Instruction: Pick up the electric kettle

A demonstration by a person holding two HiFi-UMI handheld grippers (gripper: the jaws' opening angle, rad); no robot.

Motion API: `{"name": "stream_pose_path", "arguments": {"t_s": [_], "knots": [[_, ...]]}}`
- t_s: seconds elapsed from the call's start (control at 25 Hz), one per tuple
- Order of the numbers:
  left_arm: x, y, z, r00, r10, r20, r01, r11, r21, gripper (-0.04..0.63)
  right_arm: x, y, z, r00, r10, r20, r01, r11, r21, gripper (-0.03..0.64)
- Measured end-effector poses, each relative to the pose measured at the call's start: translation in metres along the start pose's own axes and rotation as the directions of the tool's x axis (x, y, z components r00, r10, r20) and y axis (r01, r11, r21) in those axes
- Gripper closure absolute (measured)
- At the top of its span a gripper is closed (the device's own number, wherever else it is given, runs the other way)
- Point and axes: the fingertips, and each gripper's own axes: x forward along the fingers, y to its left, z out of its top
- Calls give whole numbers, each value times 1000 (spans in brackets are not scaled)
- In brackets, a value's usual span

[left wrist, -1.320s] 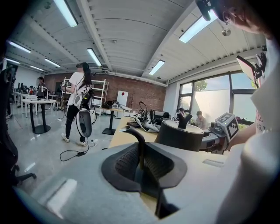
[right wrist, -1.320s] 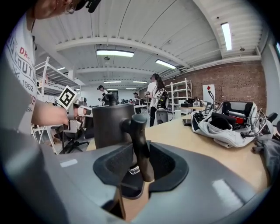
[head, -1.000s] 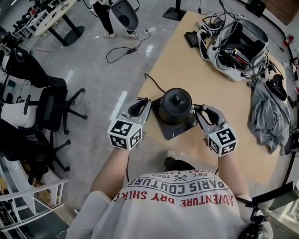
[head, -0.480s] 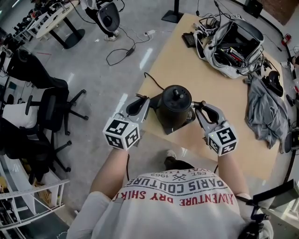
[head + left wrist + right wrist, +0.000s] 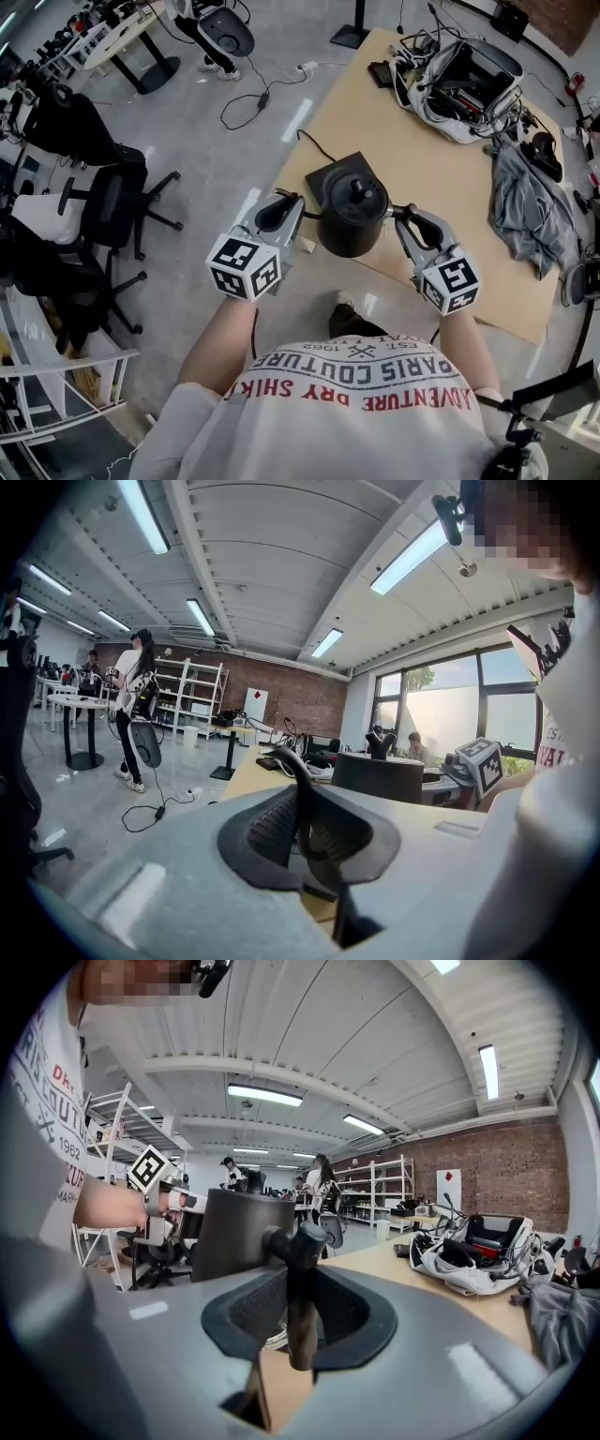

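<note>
The black electric kettle hangs in the air over the table's near edge, clear of its flat black base. My left gripper is shut on a thin curved black part on the kettle's left side. My right gripper is shut on the kettle's handle, which stands upright between its jaws; these jaws have just been closing on it. The kettle's body shows beyond the handle in the right gripper view, and again in the left gripper view.
The base's cord runs off the wooden table. An open grey bag full of gear and a grey cloth lie at the table's far right. Office chairs stand on the floor to the left.
Both grippers have risen and come toward me with the kettle between them. It has left its base, which now lies uncovered behind it.
</note>
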Motion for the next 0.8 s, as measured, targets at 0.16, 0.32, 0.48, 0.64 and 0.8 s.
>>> {"name": "stream_pose_path", "arguments": {"t_s": [0.16, 0.32, 0.48, 0.64, 0.8], "knots": [[-26, -19, -9, 1000, 1, -3, -1, 1000, 0, 557, -25, 23, -6, 1000, -2, 7, 2, 1000, 1, 525], [-55, -42, -18, 1000, 0, -1, 0, 1000, 3, 557, -53, 47, -13, 1000, -4, 14, 4, 1000, 12, 525], [-82, -64, -26, 1000, -5, -3, 5, 1000, 4, 557, -80, 69, -19, 1000, -13, 22, 12, 1000, 21, 525], [-108, -78, -30, 1000, -6, 5, 6, 1000, 9, 557, -99, 91, -20, 999, -17, 31, 16, 1000, 23, 525], [-125, -90, -34, 1000, -13, 13, 13, 1000, 10, 557, -115, 107, -22, 999, -28, 35, 27, 999, 30, 525]]}}
